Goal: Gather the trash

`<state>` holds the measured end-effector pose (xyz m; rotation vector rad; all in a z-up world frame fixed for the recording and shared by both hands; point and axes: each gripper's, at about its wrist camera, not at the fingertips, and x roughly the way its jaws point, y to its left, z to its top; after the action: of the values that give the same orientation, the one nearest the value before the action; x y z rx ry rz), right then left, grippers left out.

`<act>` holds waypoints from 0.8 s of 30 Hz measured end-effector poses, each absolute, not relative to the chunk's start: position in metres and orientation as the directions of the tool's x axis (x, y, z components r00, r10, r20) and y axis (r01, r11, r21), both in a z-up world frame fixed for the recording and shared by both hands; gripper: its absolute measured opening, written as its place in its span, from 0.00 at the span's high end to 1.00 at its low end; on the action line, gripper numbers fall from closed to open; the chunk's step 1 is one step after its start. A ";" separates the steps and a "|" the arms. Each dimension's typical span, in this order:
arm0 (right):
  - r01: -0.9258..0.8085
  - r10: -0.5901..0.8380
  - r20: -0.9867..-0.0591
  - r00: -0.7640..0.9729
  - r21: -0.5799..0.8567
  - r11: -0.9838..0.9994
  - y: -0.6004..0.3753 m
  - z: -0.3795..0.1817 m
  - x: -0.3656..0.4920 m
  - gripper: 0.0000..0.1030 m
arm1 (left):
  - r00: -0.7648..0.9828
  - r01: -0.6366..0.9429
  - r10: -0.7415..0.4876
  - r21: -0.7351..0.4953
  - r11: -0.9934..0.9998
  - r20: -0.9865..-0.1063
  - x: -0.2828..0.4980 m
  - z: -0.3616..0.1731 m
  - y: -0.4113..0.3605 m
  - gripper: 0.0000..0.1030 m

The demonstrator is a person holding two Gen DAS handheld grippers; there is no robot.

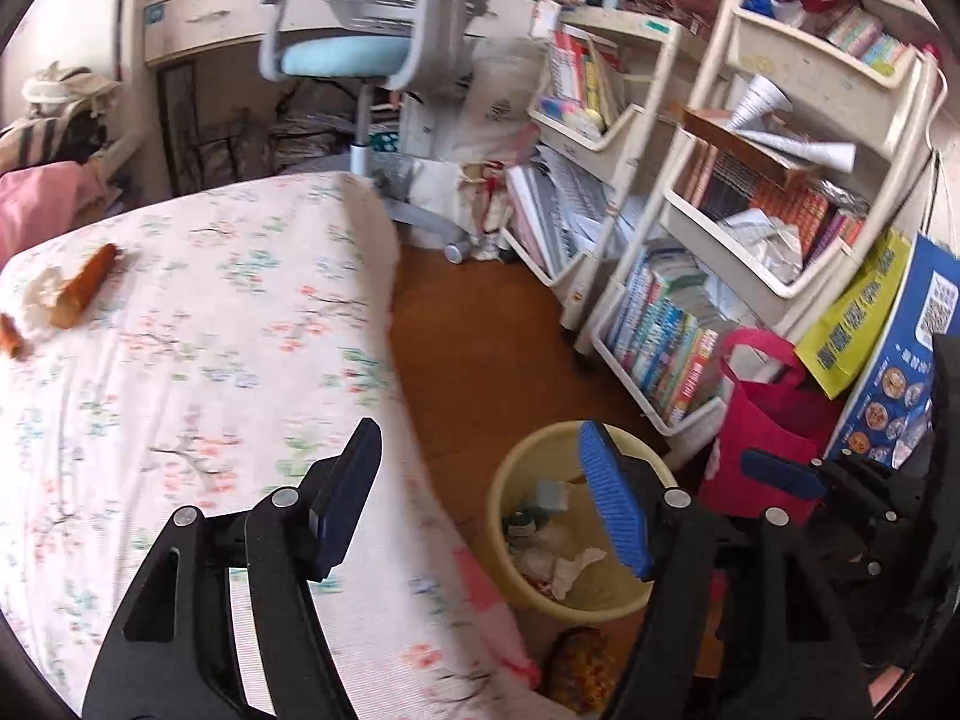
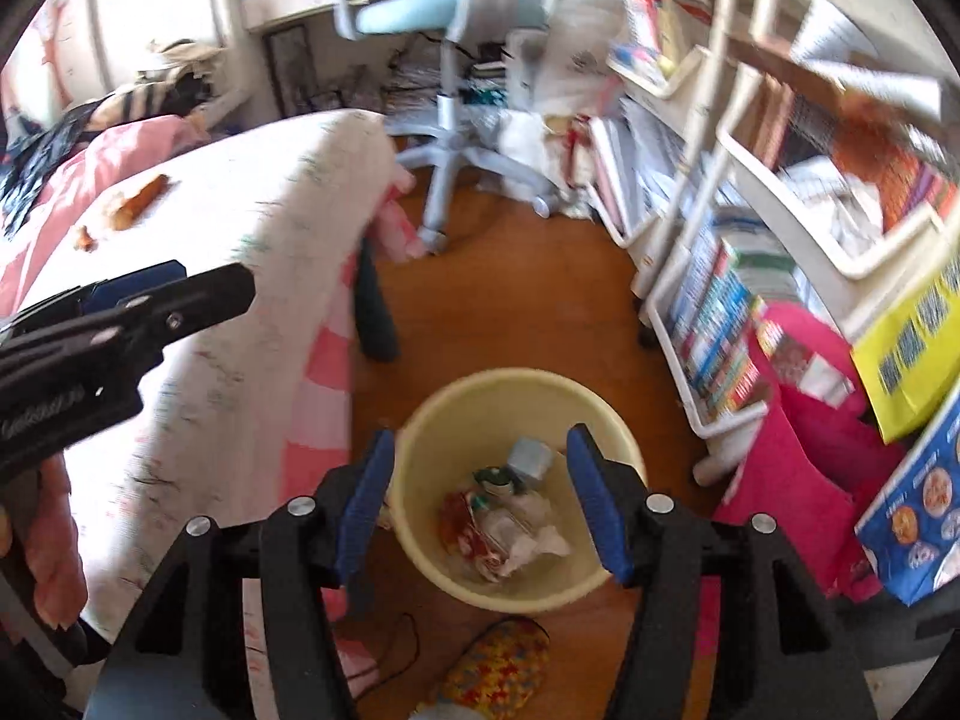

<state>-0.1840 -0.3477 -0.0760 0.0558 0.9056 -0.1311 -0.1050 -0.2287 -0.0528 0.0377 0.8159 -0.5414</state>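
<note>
A pale yellow bin (image 2: 432, 414) stands on the wood floor beside the bed and holds crumpled paper and wrappers (image 2: 510, 528); it also shows in the left wrist view (image 1: 510, 480). My right gripper (image 2: 480, 498) is open and empty, right above the bin. My left gripper (image 1: 486, 492) is open and empty over the bed's edge, next to the bin. An orange wrapper (image 1: 84, 288) with white crumpled paper (image 1: 42, 294) and a small orange scrap (image 1: 11, 336) lie on the floral bed sheet (image 1: 198, 324) at far left. They also show in the right wrist view (image 2: 138, 204).
White book carts (image 1: 750, 210) packed with books line the right side. A pink tote bag (image 1: 768, 420) and a blue and yellow box (image 1: 888, 360) stand beside the bin. A blue desk chair (image 1: 372, 54) stands by the desk. A knitted item (image 2: 504, 666) lies on the floor.
</note>
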 end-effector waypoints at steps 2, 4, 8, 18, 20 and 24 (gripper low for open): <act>0.101 -0.060 -0.780 0.623 0.004 0.995 -0.338 -0.072 -0.180 0.41 | 0.589 0.440 -0.410 -0.150 0.886 -0.696 -0.102 -0.046 -0.210 0.34; 0.055 -0.025 -0.772 0.635 0.012 0.998 -0.320 -0.066 -0.175 0.40 | 0.619 0.407 -0.368 -0.118 0.906 -0.693 -0.098 -0.039 -0.189 0.31; -0.047 0.034 -0.760 0.649 0.005 0.999 -0.272 -0.057 -0.162 0.33 | 0.668 0.336 -0.276 -0.051 0.940 -0.692 -0.093 -0.031 -0.141 0.26; -0.190 0.057 -0.807 0.587 -0.069 0.979 -0.164 -0.080 -0.113 0.21 | 0.689 0.075 -0.080 -0.039 0.996 -0.720 -0.068 -0.031 0.014 0.18; -0.185 0.028 -0.816 0.578 -0.098 0.978 -0.156 -0.085 -0.103 0.20 | 0.686 0.041 -0.061 -0.046 0.998 -0.725 -0.061 -0.038 0.034 0.18; -0.131 -0.020 -0.806 0.591 -0.120 0.984 -0.156 -0.087 -0.085 0.07 | 0.668 -0.008 -0.049 -0.073 0.997 -0.742 -0.047 -0.050 0.062 0.18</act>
<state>-0.0853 -0.1564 -0.0870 -0.1737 0.9377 0.0648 -0.0465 0.0620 -0.0503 -0.0724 0.8388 -0.0229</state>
